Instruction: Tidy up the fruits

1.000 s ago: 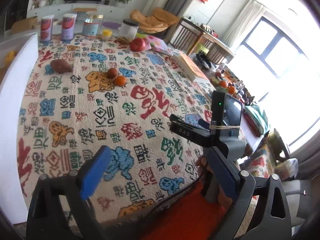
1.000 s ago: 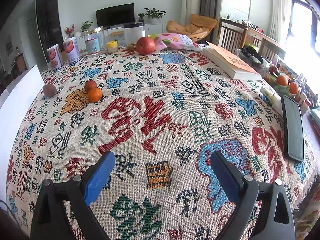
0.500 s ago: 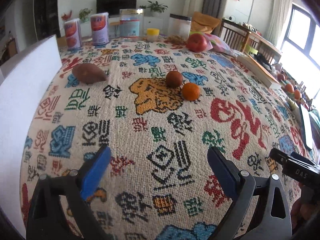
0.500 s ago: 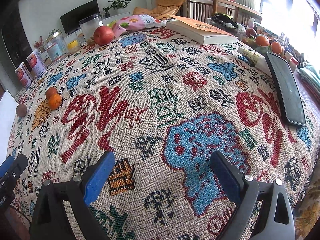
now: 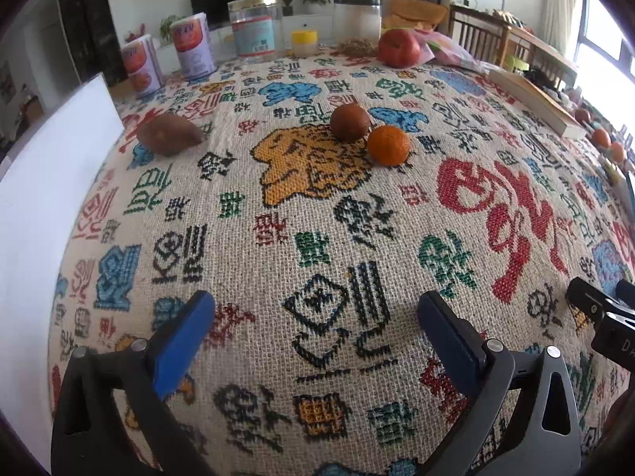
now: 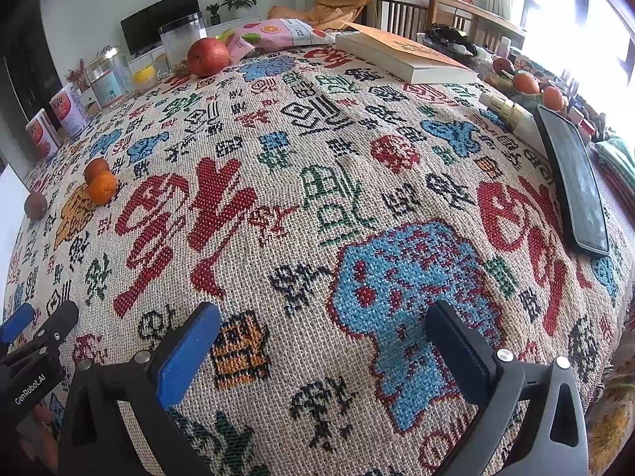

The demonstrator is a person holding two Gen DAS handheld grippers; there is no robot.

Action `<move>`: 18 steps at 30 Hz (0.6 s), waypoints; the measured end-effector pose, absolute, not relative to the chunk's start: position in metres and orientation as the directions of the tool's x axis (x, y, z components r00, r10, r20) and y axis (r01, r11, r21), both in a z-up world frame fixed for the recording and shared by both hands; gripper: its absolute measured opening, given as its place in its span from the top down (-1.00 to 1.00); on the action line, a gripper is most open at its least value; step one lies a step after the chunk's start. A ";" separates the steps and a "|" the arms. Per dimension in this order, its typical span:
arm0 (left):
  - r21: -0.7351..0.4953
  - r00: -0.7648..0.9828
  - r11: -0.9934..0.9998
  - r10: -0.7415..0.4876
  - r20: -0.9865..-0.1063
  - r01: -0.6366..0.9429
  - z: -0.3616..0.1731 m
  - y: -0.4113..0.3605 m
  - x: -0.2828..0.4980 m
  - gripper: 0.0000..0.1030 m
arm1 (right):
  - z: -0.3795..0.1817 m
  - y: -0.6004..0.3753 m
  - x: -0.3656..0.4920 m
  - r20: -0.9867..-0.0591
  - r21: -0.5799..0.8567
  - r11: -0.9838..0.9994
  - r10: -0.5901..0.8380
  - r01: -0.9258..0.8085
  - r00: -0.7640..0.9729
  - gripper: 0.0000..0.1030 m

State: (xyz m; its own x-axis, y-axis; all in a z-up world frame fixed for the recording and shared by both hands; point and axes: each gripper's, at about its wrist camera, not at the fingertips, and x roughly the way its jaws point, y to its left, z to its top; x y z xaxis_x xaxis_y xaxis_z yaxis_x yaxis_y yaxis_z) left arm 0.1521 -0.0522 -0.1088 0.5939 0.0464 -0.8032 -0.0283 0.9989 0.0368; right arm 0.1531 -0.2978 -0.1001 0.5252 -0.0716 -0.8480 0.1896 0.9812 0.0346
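1. nothing looks sorted yet: the fruit lies loose across the patterned tablecloth [image 5: 317, 238], and no fruit is in either tool.
2. the left gripper [image 5: 315, 319] has its jaws opening wide, with only bare cloth between the blue pads. the right gripper [image 6: 321, 327] is the same, jaws opening and nothing between them.
3. nearest the left gripper, though well ahead of it, a brown round fruit [image 5: 350, 122] and an orange [image 5: 388, 145] sit just beside each other, perhaps touching, on the orange woven figure.
4. a brown sweet potato [image 5: 170, 134] lies apart to their left, near the white board [image 5: 43, 206] at the table's edge.
5. a red apple [image 6: 208, 56] sits at the far end, next to a snack bag [image 6: 274, 33] and a clear jar [image 6: 183, 39].
6. more oranges [image 6: 526, 82] rest off the far right edge, beyond the book [image 6: 405, 57] and the phone [image 6: 575, 182]; i cannot tell whether they lie in a container.
7. left to do, by my reckoning: everything. no bowl or tray for the fruit shows, so where it belongs is unclear.
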 end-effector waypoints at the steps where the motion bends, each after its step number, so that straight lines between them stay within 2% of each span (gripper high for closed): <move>1: 0.032 0.592 0.999 0.049 -0.804 -0.039 -0.109 -0.052 0.155 -0.99 | -0.100 -0.297 0.153 -0.849 0.027 0.982 -0.076 0.188 0.524 -1.00; 6: 0.051 0.593 0.996 0.085 -0.800 -0.075 -0.109 -0.056 0.170 -0.99 | -0.100 -0.296 0.153 -0.849 0.028 0.982 -0.076 0.188 0.524 -1.00; 11: -0.009 0.587 0.997 0.037 -0.809 -0.076 -0.111 -0.047 0.171 -0.99 | -0.100 -0.296 0.153 -0.849 0.028 0.982 -0.076 0.188 0.523 -1.00; 18: 0.000 0.587 0.997 0.044 -0.808 -0.075 -0.111 -0.050 0.171 -0.99 | -0.100 -0.297 0.153 -0.849 0.029 0.982 -0.075 0.188 0.523 -1.00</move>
State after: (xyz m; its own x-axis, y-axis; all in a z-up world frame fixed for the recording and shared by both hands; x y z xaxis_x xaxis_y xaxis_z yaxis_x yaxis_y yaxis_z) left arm 0.1712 -0.0500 -0.1112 0.5871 0.0441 -0.8083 -0.0746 0.9972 0.0002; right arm 0.1531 -0.2965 -0.1004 0.5235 -0.0748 -0.8488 0.1876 0.9818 0.0291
